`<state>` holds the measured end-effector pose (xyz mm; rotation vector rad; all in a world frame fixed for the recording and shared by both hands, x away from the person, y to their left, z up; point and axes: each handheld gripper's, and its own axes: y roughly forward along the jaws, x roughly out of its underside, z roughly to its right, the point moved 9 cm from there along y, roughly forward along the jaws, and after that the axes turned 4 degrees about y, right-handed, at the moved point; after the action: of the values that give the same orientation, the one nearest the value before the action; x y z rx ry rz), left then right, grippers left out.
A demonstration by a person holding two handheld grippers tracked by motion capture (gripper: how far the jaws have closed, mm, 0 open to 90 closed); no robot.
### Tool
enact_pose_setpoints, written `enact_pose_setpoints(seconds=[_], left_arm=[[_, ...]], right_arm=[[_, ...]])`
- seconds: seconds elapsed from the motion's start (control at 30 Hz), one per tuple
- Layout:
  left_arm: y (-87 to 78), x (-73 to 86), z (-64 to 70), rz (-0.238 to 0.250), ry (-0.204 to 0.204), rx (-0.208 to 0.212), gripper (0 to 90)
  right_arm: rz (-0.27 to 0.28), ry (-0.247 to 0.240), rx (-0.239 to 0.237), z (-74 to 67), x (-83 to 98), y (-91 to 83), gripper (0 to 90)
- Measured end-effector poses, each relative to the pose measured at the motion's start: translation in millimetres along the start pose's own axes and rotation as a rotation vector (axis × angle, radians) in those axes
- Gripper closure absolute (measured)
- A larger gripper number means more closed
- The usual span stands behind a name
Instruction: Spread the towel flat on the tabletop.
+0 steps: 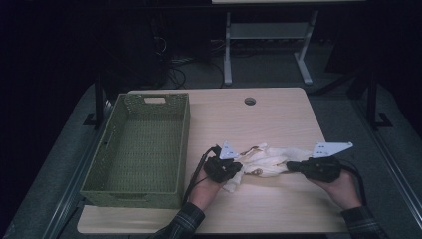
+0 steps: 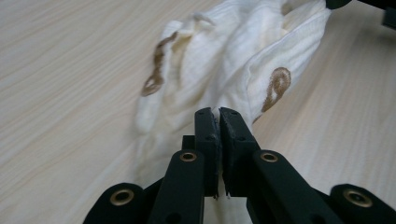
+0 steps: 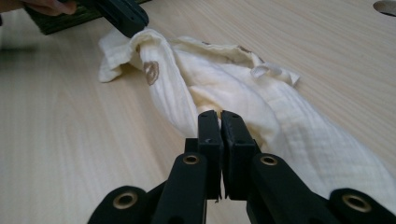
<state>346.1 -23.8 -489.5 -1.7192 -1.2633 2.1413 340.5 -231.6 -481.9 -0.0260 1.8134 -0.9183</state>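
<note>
On the light wooden table (image 1: 278, 119), just right of the green perforated plastic basket (image 1: 142, 149), lies a crumpled cream muslin cloth with brown ring prints (image 1: 266, 160), stretched between the two tools. At its left end the left gripper (image 2: 219, 112) is pressed together with a thin fold of the fabric pinched between its jaws; at the right end the right gripper (image 3: 219, 114) is also clamped on an edge of the cloth. I judge that the step in hand is to spread or lift the cloth by its two ends – so both hands should pull apart evenly and rise together, keeping the pinch firm – otherwise the thin fabric may slip out on one side
</note>
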Motion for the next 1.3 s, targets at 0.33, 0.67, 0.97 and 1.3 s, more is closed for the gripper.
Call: enact_pose_setpoints(seconds=[0.33,0.67,0.97,1.3], left_arm=[[1.8,-4.1,8.7,0.01,0.017,0.037,68.6],[25.9,-28.8,-17.8,0.023,0.035,-0.039,59.7],[61.8,-48.3,-31.5,-0.012,0.065,-0.021,59.7],[94.2,-54.1,-34.7,-0.041,0.082,0.029,57.5]], right_arm=[[-0.046,0.015,-0.003,-15.1,35.8,-26.1,87.2],[-0.023,0.032,0.001,-10.7,45.8,-42.7,73.5],[-0.032,0.065,0.144,45.1,33.2,-31.8,70.1],[-0.055,0.159,0.257,110.8,29.2,-22.0,71.5]])
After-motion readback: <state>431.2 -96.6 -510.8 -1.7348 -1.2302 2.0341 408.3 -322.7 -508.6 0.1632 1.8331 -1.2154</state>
